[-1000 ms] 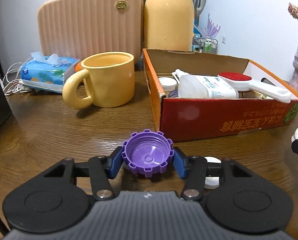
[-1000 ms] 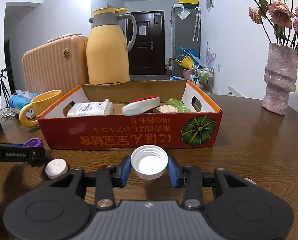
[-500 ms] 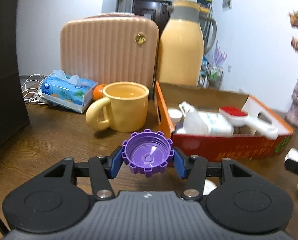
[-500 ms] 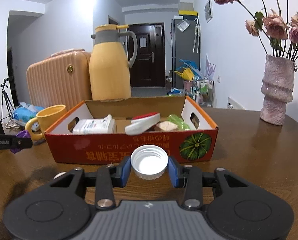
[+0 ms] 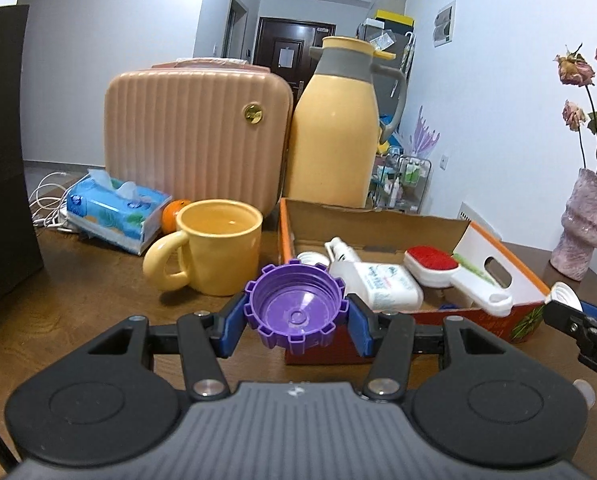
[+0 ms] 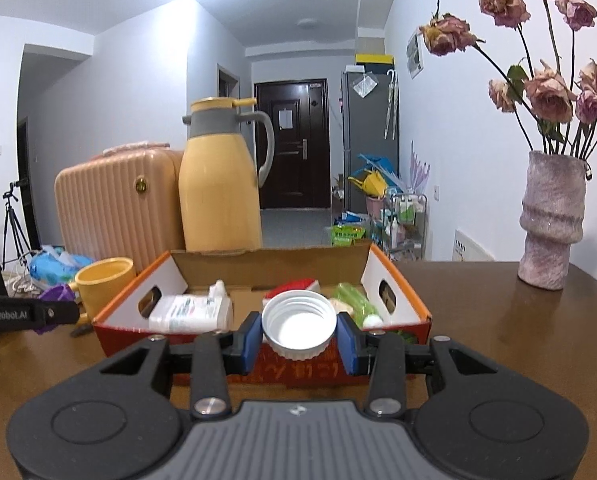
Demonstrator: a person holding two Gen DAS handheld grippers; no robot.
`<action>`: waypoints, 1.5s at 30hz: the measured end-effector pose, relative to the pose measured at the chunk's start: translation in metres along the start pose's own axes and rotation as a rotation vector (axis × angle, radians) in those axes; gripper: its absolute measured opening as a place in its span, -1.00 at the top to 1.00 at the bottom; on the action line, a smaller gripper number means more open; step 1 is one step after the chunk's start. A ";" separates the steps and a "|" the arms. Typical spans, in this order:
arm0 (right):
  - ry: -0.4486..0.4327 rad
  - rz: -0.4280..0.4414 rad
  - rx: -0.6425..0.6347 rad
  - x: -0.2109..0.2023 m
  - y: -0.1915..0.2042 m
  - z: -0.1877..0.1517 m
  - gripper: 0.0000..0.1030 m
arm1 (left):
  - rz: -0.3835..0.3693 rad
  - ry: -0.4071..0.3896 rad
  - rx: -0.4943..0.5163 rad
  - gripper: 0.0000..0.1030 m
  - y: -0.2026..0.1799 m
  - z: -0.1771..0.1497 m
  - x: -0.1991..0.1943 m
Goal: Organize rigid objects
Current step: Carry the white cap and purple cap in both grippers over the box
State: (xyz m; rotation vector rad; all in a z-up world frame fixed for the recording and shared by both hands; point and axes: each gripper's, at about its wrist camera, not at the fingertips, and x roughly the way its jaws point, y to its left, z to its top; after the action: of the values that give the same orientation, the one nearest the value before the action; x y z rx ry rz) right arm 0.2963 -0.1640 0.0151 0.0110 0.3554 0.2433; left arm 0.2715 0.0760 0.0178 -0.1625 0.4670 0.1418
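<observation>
My left gripper (image 5: 295,318) is shut on a purple notched bottle cap (image 5: 294,308), held in the air near the front left corner of the red cardboard box (image 5: 510,314). My right gripper (image 6: 298,334) is shut on a white screw cap (image 6: 298,326), held above the box's front wall (image 6: 298,368). The box holds a white bottle (image 5: 378,280), a red-topped white brush (image 5: 446,270), a green item (image 6: 352,298) and a small white lid (image 5: 312,258). The right gripper shows at the right edge of the left wrist view (image 5: 578,322).
A yellow mug (image 5: 214,252) stands left of the box. Behind are a tissue pack (image 5: 114,210), an orange (image 5: 174,210), a peach ribbed case (image 5: 194,136) and a yellow thermos jug (image 5: 338,128). A pink vase with dried roses (image 6: 550,216) stands at the table's right.
Both grippers have risen from the table with their caps and moved toward the box; I now look down into it. The white lid on the table is out of view.
</observation>
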 end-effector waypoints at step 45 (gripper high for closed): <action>0.028 -0.058 0.016 0.118 -0.012 0.037 0.24 | 0.026 -0.028 0.063 -0.04 -0.078 0.050 0.109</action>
State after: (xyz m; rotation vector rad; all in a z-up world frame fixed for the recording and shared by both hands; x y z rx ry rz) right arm 0.4196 -0.1465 0.0086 0.0132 0.3846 0.1832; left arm 0.4025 0.0197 0.0213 -0.0922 0.4449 0.1543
